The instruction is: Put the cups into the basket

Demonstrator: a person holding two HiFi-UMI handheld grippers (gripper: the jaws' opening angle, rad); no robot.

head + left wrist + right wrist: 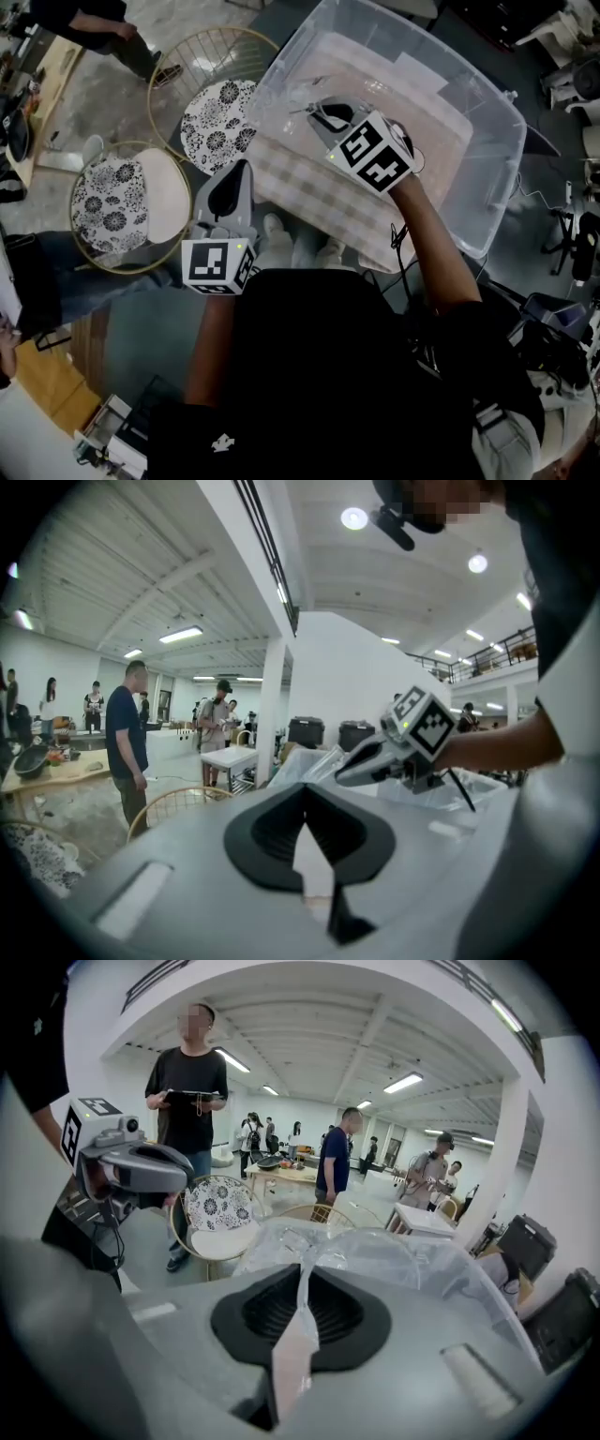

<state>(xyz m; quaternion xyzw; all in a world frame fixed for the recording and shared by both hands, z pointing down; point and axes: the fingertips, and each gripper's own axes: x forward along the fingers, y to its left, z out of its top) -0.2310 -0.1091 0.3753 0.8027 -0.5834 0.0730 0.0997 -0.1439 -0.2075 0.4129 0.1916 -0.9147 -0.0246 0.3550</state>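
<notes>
The basket is a big clear plastic bin [487,112] with a pale checked bottom. My right gripper [315,111] reaches over its near left part, shut on the thin wall of a clear plastic cup [366,1246]; the cup bulges out beyond the jaws in the right gripper view. My left gripper [238,171] hangs outside the bin's left wall with its jaw tips together and nothing between them [305,822]. Three pale cup-like shapes [305,246] stand at the bin's near edge, partly hidden by my body. Each gripper shows in the other's view: right [375,759], left [141,1168].
Two round gold-wire chairs with flowered cushions [220,112] [117,202] stand left of the bin. A wooden table [47,84] and a seated person are at the far left. Several people stand in the hall behind. Cables and gear lie at the right [562,234].
</notes>
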